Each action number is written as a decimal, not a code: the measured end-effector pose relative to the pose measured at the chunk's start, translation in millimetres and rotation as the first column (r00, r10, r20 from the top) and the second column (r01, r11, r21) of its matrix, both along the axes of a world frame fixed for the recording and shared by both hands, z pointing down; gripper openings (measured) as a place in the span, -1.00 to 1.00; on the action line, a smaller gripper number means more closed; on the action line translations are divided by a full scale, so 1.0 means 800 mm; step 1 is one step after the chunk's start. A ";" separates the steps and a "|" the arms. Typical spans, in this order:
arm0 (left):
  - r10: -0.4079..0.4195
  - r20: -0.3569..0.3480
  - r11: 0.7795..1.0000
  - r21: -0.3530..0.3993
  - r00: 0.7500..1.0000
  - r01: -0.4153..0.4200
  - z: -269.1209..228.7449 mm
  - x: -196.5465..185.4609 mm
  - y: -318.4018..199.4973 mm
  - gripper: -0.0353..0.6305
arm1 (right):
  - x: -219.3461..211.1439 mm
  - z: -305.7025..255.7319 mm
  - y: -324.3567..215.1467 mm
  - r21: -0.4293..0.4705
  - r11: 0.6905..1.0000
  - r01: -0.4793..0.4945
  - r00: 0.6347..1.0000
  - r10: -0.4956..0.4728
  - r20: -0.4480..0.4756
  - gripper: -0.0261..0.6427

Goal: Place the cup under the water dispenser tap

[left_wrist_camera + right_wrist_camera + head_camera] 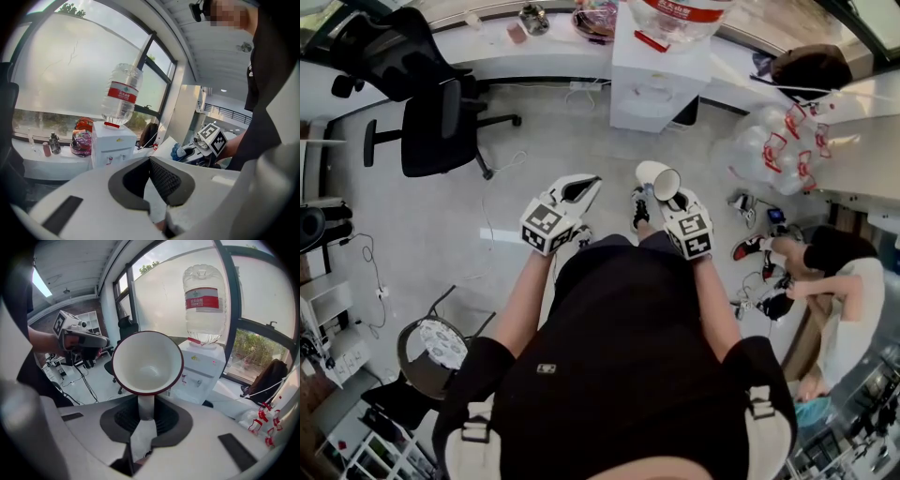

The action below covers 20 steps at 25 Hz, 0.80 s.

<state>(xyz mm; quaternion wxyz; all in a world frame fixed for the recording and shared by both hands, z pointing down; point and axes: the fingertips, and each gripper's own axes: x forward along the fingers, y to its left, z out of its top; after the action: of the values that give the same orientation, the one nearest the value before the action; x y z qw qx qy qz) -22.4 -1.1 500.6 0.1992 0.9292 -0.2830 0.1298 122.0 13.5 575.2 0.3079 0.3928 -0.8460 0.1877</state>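
Observation:
A white cup (146, 363) with a dark red rim is held by its handle in my right gripper (146, 411), mouth facing the camera. In the head view the cup (659, 178) juts forward from the right gripper (666, 195). The white water dispenser (656, 75) with its upturned bottle (202, 301) stands ahead by the window ledge, its taps (183, 379) some way beyond the cup. My left gripper (586, 187) is level with the right one, fingertips together (150, 161), nothing in it. The dispenser (114, 147) also shows left of centre in the left gripper view.
A black office chair (431, 122) stands at the left. Several empty water bottles with red handles (778, 145) lie right of the dispenser. A crouching person (844, 281) and shoes are at the right. A round stool (441, 342) is at lower left. Small items line the ledge (534, 19).

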 end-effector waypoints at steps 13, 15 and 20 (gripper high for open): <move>-0.064 0.057 0.996 -0.064 0.996 0.068 0.030 -0.001 -0.039 -0.90 | 0.008 0.046 -0.058 -0.070 0.994 0.081 0.997 -0.081 0.000 -0.80; -0.076 0.063 0.994 -0.070 0.995 0.081 0.033 -0.002 -0.046 -0.90 | 0.011 0.056 -0.068 -0.081 0.992 0.093 0.996 -0.094 -0.004 -0.80; -0.111 0.079 0.989 -0.089 0.991 0.118 0.041 0.000 -0.057 -0.90 | 0.025 0.084 -0.086 -0.138 0.983 0.124 0.991 -0.129 -0.022 -0.80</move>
<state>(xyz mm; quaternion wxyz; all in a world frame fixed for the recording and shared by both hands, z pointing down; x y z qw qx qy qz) -22.6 -46.6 533.0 0.2387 0.8957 -0.3365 0.1657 142.0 -55.6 642.4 0.3582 0.3190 -0.8496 0.2192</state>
